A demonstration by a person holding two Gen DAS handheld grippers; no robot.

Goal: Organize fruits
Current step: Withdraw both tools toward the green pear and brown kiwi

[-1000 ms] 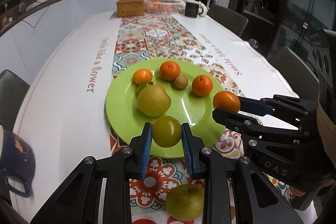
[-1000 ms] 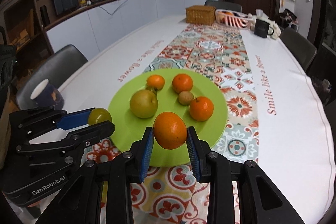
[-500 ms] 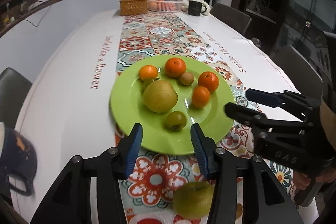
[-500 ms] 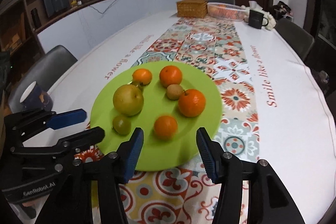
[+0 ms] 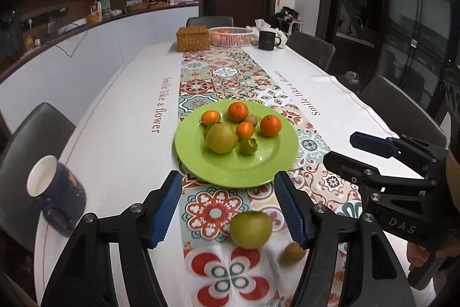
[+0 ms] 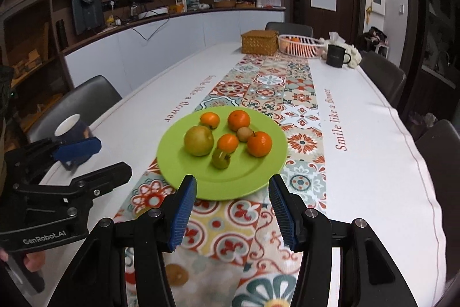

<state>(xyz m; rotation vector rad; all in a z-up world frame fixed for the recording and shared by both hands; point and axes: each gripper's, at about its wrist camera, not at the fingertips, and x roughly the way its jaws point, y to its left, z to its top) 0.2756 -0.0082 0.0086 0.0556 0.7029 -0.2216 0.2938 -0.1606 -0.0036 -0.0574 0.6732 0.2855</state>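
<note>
Currently both grippers hang over the near end of the counter [image 6: 373, 134], jaws wide and holding nothing. Left gripper [image 5: 228, 202] sits just above a green pear [image 5: 250, 225] lying on the patterned runner [image 5: 230, 74]; a small brown fruit [image 5: 293, 252], possibly a kiwi, lies just beside it, slightly blurred. Right gripper [image 6: 233, 205] points at the green plate [image 6: 258, 180].

Plate contents: a large pear [image 6: 199, 140], four oranges, among them one at the right [image 6: 259, 143], a small brown fruit [image 6: 245, 133], and a small green fruit [image 6: 220, 158] near the front. All are touching or close together at plate centre.

Handling judgement: the loose pear looks firm, smooth-skinned and round, so it would roll and could slip; take it across its widest middle with the ribbed blue pads. Moderate weight for its kind; squeezing hard would likely bruise it. The small brown fruit seems light and softer, so it needs a narrower closing.

Legible writing: "Smile like a flower" printed on the cloth [image 6: 339, 120] both sides of the runner; "GenRobot.AI" on the left gripper body in the right wrist view; "DAS" on the right gripper body in the left wrist view. A dark mug [image 5: 54, 192] stands at the left edge.
</note>
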